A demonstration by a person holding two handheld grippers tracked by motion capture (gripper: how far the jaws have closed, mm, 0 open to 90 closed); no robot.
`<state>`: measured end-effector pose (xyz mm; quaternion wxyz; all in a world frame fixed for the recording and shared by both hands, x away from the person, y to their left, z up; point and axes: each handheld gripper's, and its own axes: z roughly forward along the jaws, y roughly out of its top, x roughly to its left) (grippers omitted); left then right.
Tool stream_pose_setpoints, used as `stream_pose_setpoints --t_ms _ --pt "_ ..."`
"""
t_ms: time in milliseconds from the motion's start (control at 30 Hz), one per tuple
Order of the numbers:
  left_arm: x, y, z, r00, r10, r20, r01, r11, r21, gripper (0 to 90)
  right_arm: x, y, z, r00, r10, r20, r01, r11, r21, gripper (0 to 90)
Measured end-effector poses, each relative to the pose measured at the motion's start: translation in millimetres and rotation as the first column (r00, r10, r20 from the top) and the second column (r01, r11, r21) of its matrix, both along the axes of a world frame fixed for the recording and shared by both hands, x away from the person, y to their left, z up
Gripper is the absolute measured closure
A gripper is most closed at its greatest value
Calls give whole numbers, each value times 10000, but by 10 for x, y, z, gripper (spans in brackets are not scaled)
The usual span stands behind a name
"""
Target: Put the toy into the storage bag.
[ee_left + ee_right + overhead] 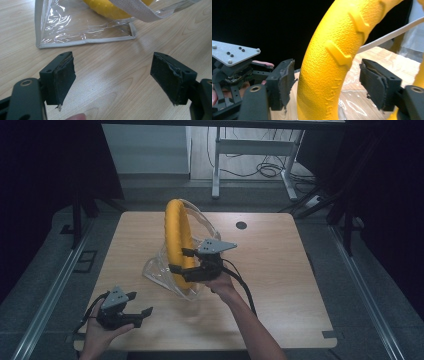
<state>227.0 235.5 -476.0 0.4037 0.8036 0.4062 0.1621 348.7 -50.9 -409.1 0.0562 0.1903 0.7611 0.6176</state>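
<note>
A textured yellow ring (175, 227) stands upright on edge inside a clear plastic bag (155, 270) with grey trim, at the middle of the wooden table (285, 270). My right gripper (181, 261) is open, its jaws on either side of the ring's lower part (332, 62); the left pad is close to the ring and a gap shows at the right pad. My left gripper (141, 303) is open near the table's front left, with nothing between its pads (63, 77). It points at the bag's corner (75, 25) and the ring (105, 7).
The bag's grey strap (140, 12) crosses over the ring. A round black hole (241, 225) sits in the table's far side. Beyond the table stand a white desk frame (216, 165) and floor cables (270, 170). Dark curtains flank both sides.
</note>
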Motion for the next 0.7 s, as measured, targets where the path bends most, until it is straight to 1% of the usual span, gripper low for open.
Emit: stream_pose_setpoints --t_ms 167,333,533,667,700 --pt "0 4 2 10000 -8 18 7 10000 17 196 -34 -67 18 9999 -55 119 56 10000 -50 269" --pt "-2 5 4 10000 0 16 0 10000 11 196 -71 -187 38 9997 -132 211 134 9999 -64 283" --pt "-2 6 5 10000 16 10 -16 10000 10 196 -106 -393 22 9991 -350 235 354 9992 -176 297" --pt "-1 0 1 10000 22 -2 -22 10000 6 195 -125 -555 -14 9981 -564 247 572 9979 -304 304" --pt "0 -1 0 10000 23 -4 -23 10000 15 196 -130 -628 -37 9973 -689 248 697 9970 -322 307"
